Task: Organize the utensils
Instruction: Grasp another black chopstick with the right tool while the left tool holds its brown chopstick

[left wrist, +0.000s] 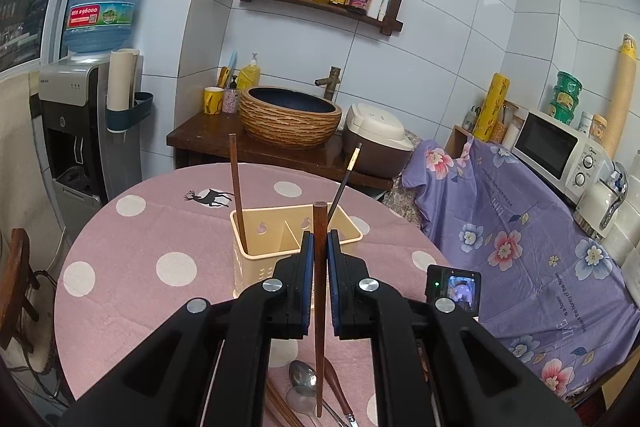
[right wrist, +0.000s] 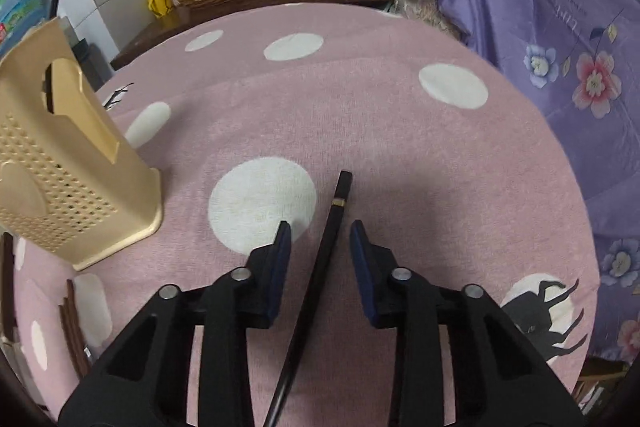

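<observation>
My left gripper (left wrist: 319,241) is shut on a brown wooden chopstick (left wrist: 319,311), held upright above the table, just in front of the cream utensil holder (left wrist: 276,247). A brown chopstick (left wrist: 237,195) stands in the holder's left compartment and a black chopstick (left wrist: 342,185) leans in its right one. Below the gripper lie a metal spoon (left wrist: 302,379) and more brown utensils (left wrist: 338,387). My right gripper (right wrist: 320,233) is open, its pads on either side of a black chopstick (right wrist: 320,267) lying on the pink cloth, not touching it. The holder (right wrist: 68,163) stands to its left.
The round table has a pink polka-dot cloth (left wrist: 132,247). Behind it are a wicker-look basin (left wrist: 290,117), a rice cooker (left wrist: 378,139), a water dispenser (left wrist: 86,131) and a purple floral cover (left wrist: 520,235) with a microwave (left wrist: 560,151). Brown chopsticks (right wrist: 76,323) lie at the right view's left edge.
</observation>
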The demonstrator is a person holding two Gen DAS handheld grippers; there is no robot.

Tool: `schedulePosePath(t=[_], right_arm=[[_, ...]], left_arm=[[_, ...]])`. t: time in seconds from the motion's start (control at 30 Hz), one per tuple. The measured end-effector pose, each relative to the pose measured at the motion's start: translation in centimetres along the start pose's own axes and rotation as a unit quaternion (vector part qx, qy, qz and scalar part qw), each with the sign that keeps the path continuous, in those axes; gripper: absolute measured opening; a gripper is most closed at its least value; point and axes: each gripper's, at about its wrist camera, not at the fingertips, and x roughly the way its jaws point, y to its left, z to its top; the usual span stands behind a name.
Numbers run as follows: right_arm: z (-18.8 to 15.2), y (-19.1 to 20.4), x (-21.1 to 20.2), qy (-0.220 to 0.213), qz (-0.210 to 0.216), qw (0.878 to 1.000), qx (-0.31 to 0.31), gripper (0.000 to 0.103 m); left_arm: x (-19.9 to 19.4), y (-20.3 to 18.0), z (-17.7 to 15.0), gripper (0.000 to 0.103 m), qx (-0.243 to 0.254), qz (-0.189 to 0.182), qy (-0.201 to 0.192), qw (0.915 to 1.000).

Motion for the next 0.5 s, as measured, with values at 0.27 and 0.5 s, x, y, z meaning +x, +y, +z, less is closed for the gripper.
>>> schedulePosePath(t=[0.27, 0.5], right_arm=[[0.6, 0.9, 0.8, -0.005, 0.007, 1.0, -0.013, 0.008], [1.1, -0.2, -2.5, -0.008, 0.134, 0.991, 0.02, 0.008]], left_arm=[[0.0, 0.0, 0.0, 0.008, 0.0, 0.0, -0.001, 1.0], [0.0, 0.0, 0.1, 0.008, 0.001, -0.001, -0.004, 1.0]])
